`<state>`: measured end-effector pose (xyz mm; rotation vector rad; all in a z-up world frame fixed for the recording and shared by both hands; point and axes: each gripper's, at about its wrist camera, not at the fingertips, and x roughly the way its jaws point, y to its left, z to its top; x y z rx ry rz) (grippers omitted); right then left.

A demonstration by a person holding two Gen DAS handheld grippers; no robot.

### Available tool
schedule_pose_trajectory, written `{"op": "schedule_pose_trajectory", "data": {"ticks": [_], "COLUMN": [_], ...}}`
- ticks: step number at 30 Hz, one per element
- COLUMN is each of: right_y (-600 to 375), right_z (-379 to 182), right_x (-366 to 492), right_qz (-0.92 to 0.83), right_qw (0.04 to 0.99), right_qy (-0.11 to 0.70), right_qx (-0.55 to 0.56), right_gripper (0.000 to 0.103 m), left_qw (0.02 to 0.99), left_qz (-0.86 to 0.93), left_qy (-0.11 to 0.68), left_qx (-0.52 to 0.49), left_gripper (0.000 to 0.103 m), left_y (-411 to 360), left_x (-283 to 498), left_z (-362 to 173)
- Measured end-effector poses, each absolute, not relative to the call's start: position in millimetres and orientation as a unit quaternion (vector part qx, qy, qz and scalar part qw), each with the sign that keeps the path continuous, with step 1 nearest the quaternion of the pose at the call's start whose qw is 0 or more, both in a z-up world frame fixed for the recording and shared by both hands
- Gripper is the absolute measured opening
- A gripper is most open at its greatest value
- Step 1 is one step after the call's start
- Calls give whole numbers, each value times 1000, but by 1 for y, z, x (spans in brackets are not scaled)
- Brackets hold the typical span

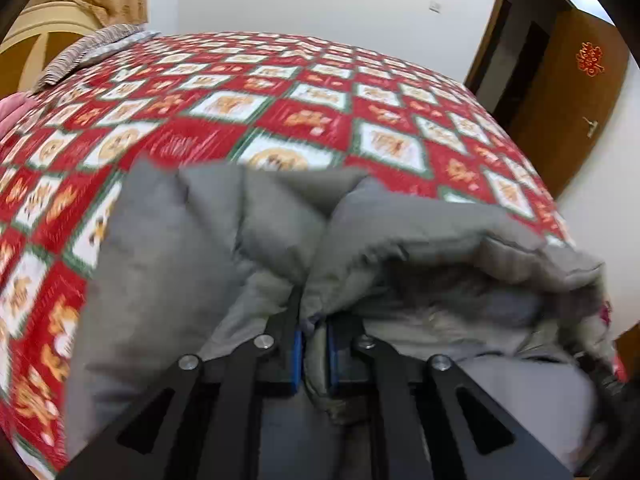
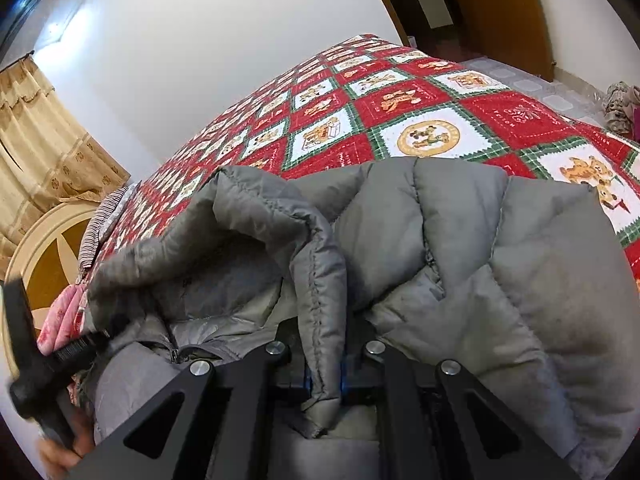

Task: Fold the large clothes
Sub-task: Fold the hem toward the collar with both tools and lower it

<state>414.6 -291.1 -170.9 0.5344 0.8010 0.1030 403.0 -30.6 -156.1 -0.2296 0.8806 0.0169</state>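
Jacket: grey padded jacket (image 1: 248, 240) lies bunched on the bed (image 1: 280, 112), filling each frame's lower half.
Left claw (image 1: 313, 354): clamped on a jacket fold, bottom centre.
Right claw (image 2: 324, 376): pinching a stitched jacket edge, bottom centre.
Long axis: cannot tell.

A: Left wrist view, motion blur over the quilt (image 1: 224, 120); panel motifs unreadable, worst toward 9 o'clock. The jacket (image 1: 200, 240) is smeared as well.

B: Cut-offs?

A: Jacket runs off at 6 o'clock in both views. The door (image 1: 568, 92) is clipped by the lens rim at 2 o'clock; its red emblem (image 1: 589, 59) is too small to read.

B: Right wrist view?

A: The right gripper's pads (image 2: 306, 376) are mostly buried under a jacket fold. The left gripper (image 2: 44, 364) at 8 o'clock is blurred and partly out of view. Cloth heap (image 2: 620, 106) at 3 o'clock is cut off, unidentifiable.
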Motion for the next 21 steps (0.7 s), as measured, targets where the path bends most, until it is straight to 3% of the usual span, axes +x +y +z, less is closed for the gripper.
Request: {"op": "schedule_pose_trajectory", "data": {"ticks": [3, 6, 11, 13, 16, 19, 21], "right_y": [-291, -296, -298, -287, -272, -243, -226], "right_z": [-166, -140, -67, -51, -78, -131, -150], "right_x": [411, 378, 371, 411, 478, 485, 464], "right_qz": [54, 13, -29, -12, 12, 34, 36], "right_qw": [878, 895, 940, 937, 901, 855, 871], "right_qy": [398, 373, 274, 292, 373, 478, 471], "right_qx": [259, 245, 202, 194, 223, 196, 138], "right_gripper": [14, 27, 27, 27, 27, 27, 27], "left_qw": [898, 898, 903, 903, 902, 901, 900], "left_qz": [20, 17, 24, 24, 19, 15, 9], "left_qy": [419, 415, 410, 409, 409, 409, 408], "left_qx": [-128, -141, -127, -125, -137, -143, -150], "left_gripper": [16, 16, 16, 16, 16, 17, 19], "left_y": [-26, -20, -23, -24, -21, -20, -18], "left_x": [406, 403, 399, 399, 398, 398, 398], "left_z": [-159, -159, -160, -160, -161, -161, -160]}}
